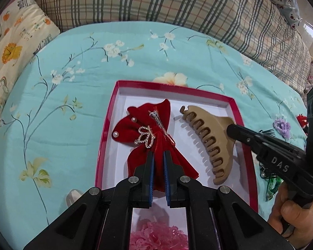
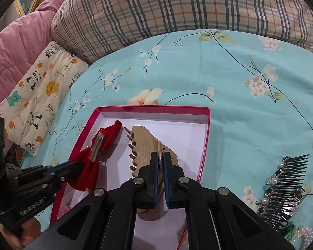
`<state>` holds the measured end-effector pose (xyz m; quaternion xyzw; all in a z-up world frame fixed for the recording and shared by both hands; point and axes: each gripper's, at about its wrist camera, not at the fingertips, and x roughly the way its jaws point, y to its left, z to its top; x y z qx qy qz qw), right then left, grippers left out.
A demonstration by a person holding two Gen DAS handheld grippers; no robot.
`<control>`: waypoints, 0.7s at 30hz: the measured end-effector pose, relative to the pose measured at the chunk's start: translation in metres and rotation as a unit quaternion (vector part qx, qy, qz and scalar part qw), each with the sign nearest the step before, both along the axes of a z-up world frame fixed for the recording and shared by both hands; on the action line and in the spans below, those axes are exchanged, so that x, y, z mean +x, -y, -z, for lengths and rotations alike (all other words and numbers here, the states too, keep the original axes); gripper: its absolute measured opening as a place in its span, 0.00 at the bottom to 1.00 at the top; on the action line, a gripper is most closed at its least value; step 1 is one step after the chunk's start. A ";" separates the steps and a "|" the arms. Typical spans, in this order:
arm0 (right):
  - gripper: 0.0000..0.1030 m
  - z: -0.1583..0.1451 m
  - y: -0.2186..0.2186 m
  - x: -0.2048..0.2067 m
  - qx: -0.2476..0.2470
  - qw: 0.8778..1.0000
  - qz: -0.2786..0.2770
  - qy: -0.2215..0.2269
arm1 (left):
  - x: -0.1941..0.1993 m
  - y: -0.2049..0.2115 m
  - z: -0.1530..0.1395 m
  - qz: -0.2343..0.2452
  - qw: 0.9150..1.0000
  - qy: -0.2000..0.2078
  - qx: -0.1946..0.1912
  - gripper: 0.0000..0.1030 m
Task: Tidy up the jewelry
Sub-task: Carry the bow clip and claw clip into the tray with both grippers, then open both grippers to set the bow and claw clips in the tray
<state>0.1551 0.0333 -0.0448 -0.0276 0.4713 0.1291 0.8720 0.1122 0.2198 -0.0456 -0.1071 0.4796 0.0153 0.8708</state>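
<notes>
Left gripper (image 1: pixel 158 156): you pinch the red bow (image 1: pixel 154 137), frame centre.
Right gripper (image 2: pixel 160 158): you pinch the tan claw clip (image 2: pixel 144 145).
Box (image 2: pixel 206 137): holds both.

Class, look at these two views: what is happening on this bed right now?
A person holds a tool in each hand and is sorting hair accessories into a red box on a floral sheet. The left tool is shut on a red velvet bow; the right tool is shut on a tan claw clip. Both pieces are inside the box. A black comb and other pieces lie on the sheet outside the box.
</notes>
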 end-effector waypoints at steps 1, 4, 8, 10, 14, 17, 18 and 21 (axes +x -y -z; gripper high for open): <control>0.04 0.000 -0.001 0.001 -0.001 1.000 -0.001 0.000 | 0.001 0.000 0.002 0.000 1.000 -0.003 -0.001 0.07; 0.04 -0.001 -0.002 0.002 -0.005 1.000 -0.004 -0.003 | 0.005 0.000 0.009 -0.001 1.000 -0.012 -0.002 0.08; 0.05 -0.001 -0.001 0.003 -0.004 1.000 -0.005 -0.004 | 0.007 0.000 0.015 -0.004 1.000 -0.020 -0.004 0.10; 0.08 -0.001 -0.002 0.003 -0.006 1.000 -0.007 -0.005 | 0.008 -0.002 0.016 -0.006 1.000 -0.023 -0.005 0.11; 0.09 -0.001 -0.003 0.003 -0.009 1.000 -0.008 -0.006 | 0.009 -0.002 0.015 -0.008 1.000 -0.028 -0.008 0.20; 0.09 -0.002 -0.001 0.003 -0.005 1.000 -0.005 -0.008 | 0.005 -0.002 0.011 -0.011 1.000 -0.024 -0.006 0.37; 0.10 -0.004 0.000 0.002 -0.003 1.000 -0.004 -0.007 | 0.003 -0.002 0.009 -0.012 1.000 -0.021 -0.005 0.39; 0.17 -0.011 0.002 -0.002 0.002 1.000 -0.003 -0.005 | -0.004 -0.001 0.002 -0.014 1.000 -0.018 -0.004 0.45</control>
